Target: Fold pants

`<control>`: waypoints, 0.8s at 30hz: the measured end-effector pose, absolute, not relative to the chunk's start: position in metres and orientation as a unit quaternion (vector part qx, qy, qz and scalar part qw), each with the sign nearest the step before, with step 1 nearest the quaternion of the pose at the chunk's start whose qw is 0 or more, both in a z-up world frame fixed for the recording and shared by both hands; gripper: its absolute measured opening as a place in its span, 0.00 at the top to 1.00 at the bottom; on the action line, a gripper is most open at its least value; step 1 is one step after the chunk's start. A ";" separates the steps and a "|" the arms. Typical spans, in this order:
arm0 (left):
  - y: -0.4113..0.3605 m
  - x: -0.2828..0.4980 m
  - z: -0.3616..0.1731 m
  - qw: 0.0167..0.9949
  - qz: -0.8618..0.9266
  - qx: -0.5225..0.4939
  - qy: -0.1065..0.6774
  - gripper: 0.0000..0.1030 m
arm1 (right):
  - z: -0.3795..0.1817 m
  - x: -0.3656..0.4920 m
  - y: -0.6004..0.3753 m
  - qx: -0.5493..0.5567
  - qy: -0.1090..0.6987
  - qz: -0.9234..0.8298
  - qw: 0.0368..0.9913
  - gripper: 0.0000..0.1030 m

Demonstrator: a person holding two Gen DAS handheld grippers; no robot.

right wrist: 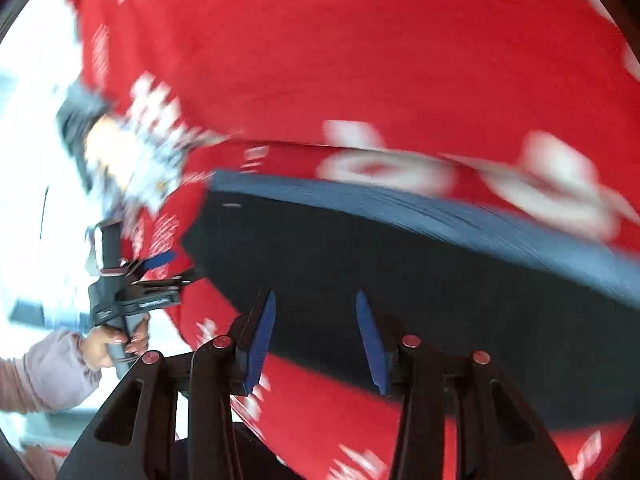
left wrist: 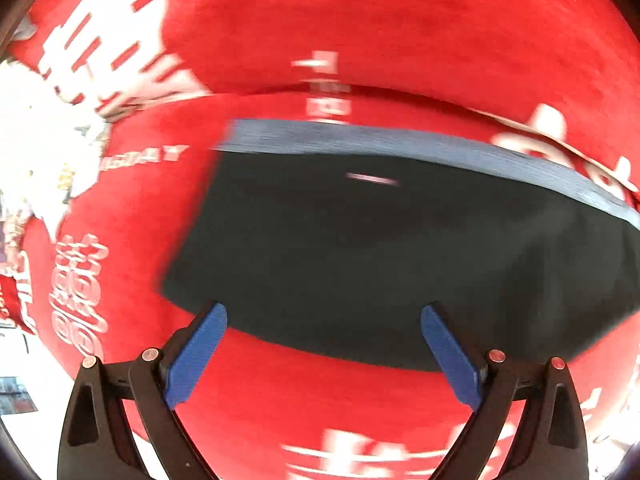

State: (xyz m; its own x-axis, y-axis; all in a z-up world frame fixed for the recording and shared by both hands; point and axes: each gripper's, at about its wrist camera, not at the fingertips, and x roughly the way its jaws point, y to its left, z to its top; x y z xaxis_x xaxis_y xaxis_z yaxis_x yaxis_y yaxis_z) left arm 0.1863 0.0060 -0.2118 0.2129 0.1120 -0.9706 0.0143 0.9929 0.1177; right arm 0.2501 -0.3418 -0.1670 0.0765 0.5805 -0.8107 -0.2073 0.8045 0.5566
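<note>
The pants (left wrist: 380,248) lie folded into a flat black block with a grey-blue band along the far edge, on a red cloth with white print (left wrist: 400,32). My left gripper (left wrist: 324,312) hangs above the block's near edge, blue pads wide apart, nothing between them. In the right wrist view the pants (right wrist: 440,280) fill the middle and right. My right gripper (right wrist: 316,300) hovers over their near edge, its pads partly apart and empty. The left gripper (right wrist: 176,266) shows at the left of that view beside the pants' left corner, held by a hand (right wrist: 108,344).
The red printed cloth (right wrist: 400,60) covers the surface all around the pants, with a fold line behind them. Bright white blurred items (left wrist: 36,152) lie at the left edge. A pale sleeve (right wrist: 40,376) reaches in from the lower left.
</note>
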 end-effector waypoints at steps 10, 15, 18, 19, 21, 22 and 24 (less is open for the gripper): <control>0.130 0.211 -0.251 0.769 -0.051 -0.039 0.636 0.04 | -0.231 0.391 -0.024 -0.038 0.643 0.393 0.656 0.54; 0.143 0.210 -0.265 0.774 -0.092 -0.091 0.620 0.10 | -0.270 0.412 0.031 -0.140 0.664 0.371 0.634 0.54; 0.151 0.213 -0.276 0.765 -0.103 -0.133 0.621 0.30 | -0.284 0.424 0.047 -0.154 0.675 0.360 0.625 0.54; 0.154 0.215 -0.279 0.761 -0.112 -0.153 0.621 0.39 | -0.290 0.426 0.047 -0.156 0.686 0.356 0.615 0.54; 0.154 0.217 -0.281 0.758 -0.122 -0.169 0.619 0.49 | -0.298 0.427 0.046 -0.156 0.699 0.355 0.600 0.74; 0.153 0.220 -0.282 0.759 -0.127 -0.168 0.616 0.58 | -0.297 0.426 0.047 -0.148 0.702 0.362 0.595 0.89; 0.148 0.218 -0.276 0.764 -0.129 -0.155 0.613 0.60 | -0.288 0.421 0.047 -0.147 0.696 0.376 0.594 0.94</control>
